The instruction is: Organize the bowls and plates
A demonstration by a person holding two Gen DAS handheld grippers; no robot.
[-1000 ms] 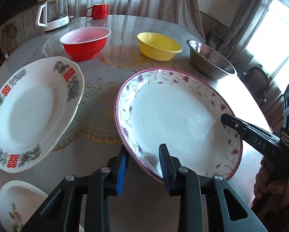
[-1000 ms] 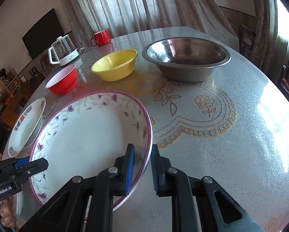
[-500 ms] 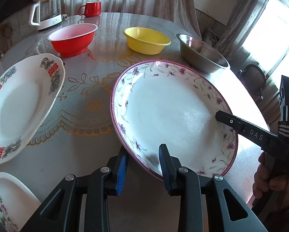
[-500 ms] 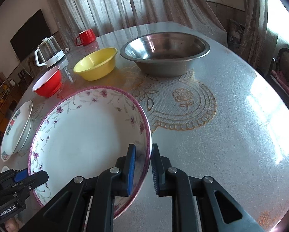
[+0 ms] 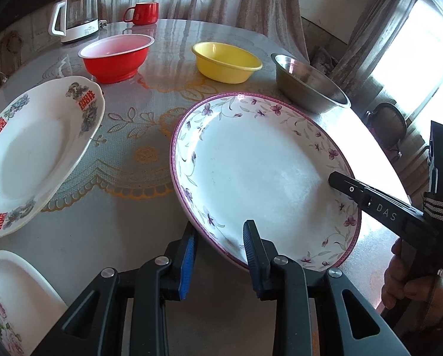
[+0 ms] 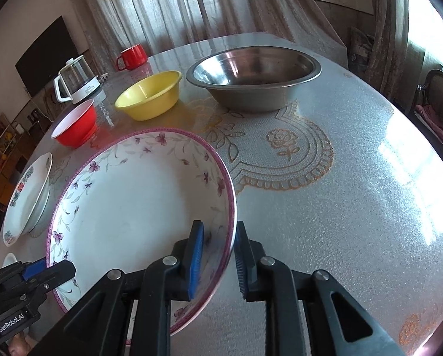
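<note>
A large white plate with a purple flowered rim (image 5: 251,172) hangs slightly tilted above the table, held from two sides. My left gripper (image 5: 220,231) is shut on its near rim, one pad inside and one underneath. My right gripper (image 6: 219,228) is shut on the opposite rim of the same plate (image 6: 132,207), and it appears in the left wrist view as a black finger (image 5: 337,181) over the plate's right edge. A white plate with red characters (image 5: 28,154) lies to the left. Red (image 5: 114,56), yellow (image 5: 226,62) and steel (image 5: 307,86) bowls stand in a row behind.
A small floral plate (image 5: 11,296) lies at the near left edge. A glass kettle (image 5: 76,14) and a red mug (image 5: 143,13) stand at the far side by the curtains. The round table's patterned cover (image 6: 325,192) is bare to the right. A chair (image 5: 387,124) stands beyond that edge.
The flowered plate stays fixed between both grippers while the bowls and the other plate drift a little leftward in both views. The plate sits slightly higher over the table than before.
</note>
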